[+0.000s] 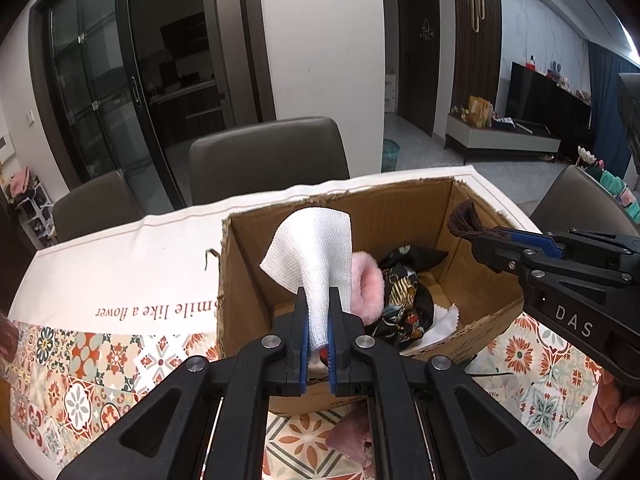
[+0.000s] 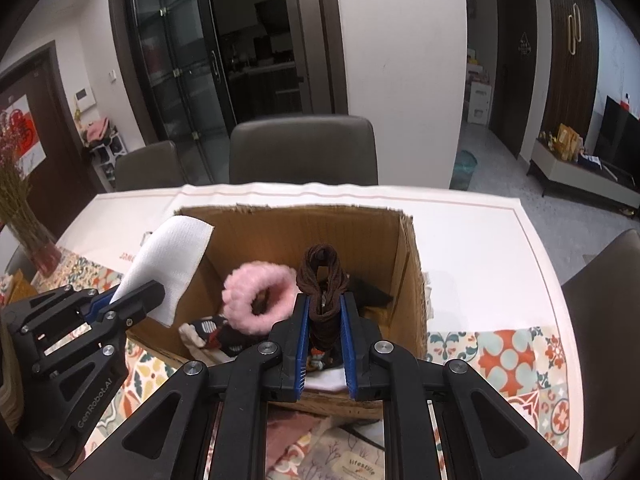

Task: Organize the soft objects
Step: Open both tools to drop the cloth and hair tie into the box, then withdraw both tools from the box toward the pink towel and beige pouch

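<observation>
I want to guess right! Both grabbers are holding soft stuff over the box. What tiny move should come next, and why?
Probably open the fingers and let go. The left gripper pinches a white cloth and the right gripper pinches a brown yarn bundle, both above the open cardboard box, where a pink fluffy ring already lies, so they should drop in.

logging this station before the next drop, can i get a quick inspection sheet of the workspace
surface: table under a patterned cloth
job's things: open cardboard box holding a pink fluffy ring and dark printed fabric
clutter: pinkish cloth in front of the box
grippers: left claw shut on a white cloth; right claw shut on a brown yarn bundle
cables: thin dark cord by the box
surroundings: chairs, glass doors, dried flowers
</observation>
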